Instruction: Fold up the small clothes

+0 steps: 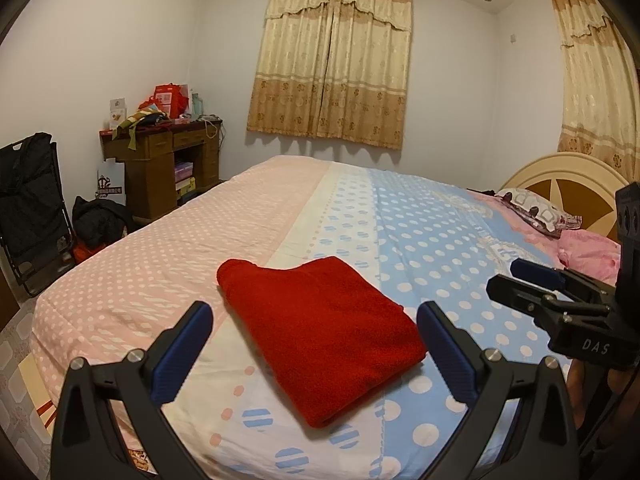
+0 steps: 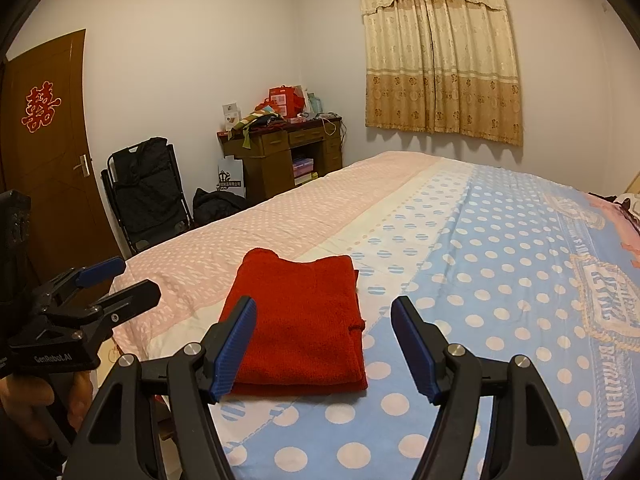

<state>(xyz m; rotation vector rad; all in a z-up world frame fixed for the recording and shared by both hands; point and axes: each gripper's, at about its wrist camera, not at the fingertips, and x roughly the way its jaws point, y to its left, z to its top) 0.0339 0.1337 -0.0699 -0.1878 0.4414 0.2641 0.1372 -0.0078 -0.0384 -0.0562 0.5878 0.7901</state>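
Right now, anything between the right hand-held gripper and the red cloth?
Nothing. In the right wrist view only bare dotted sheet separates the open right hand-held gripper from the folded red cloth.

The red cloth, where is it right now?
The folded red cloth lies flat on the bed, where the pink part of the cover meets the blue dotted part. In both wrist views it sits just ahead of the open grippers, held by neither.

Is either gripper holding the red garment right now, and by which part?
Nothing is held. The left gripper and right gripper are both open above the folded red garment on the bed.
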